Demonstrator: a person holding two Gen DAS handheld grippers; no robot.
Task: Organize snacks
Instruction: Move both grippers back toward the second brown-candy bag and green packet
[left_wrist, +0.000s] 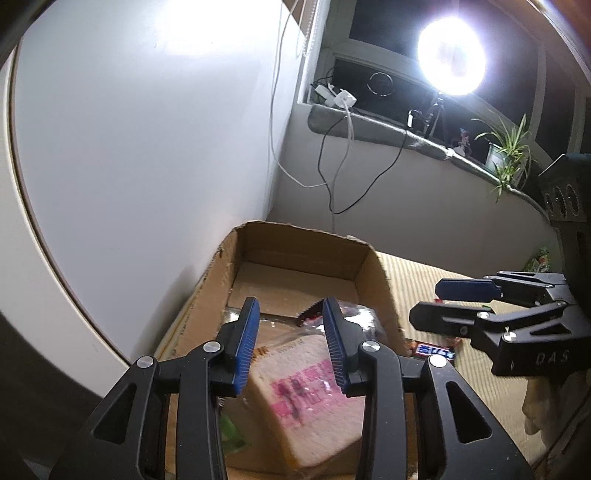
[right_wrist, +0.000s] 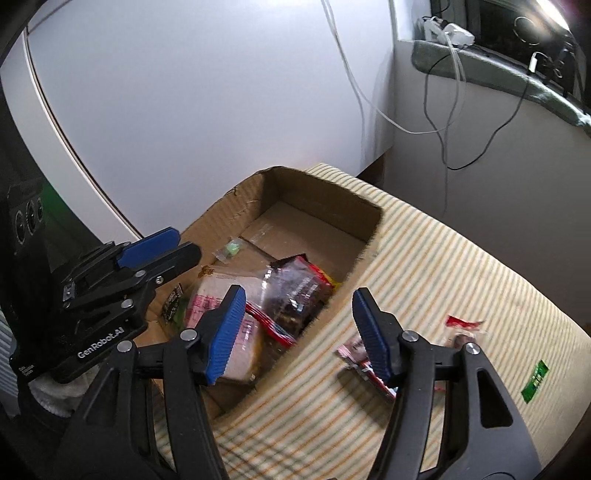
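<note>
The left gripper (left_wrist: 290, 314), black with ribbed blue pads, hangs with fingers apart and empty over the open brown corrugated cardboard box (right_wrist: 317, 184) at the left edge of the striped cloth-covered worktop (right_wrist: 461, 266). Inside lie a clear-wrapped white bread loaf with pink print (left_wrist: 310, 398) and a crinkly dark snack bag with red edging (right_wrist: 295, 291). The right gripper (right_wrist: 297, 295), fingers also spread and empty, hovers above the box's right wall; a red-and-white wrapper (right_wrist: 351, 349) lies just beside it on the cloth, a small green packet (right_wrist: 535, 380) farther right
</note>
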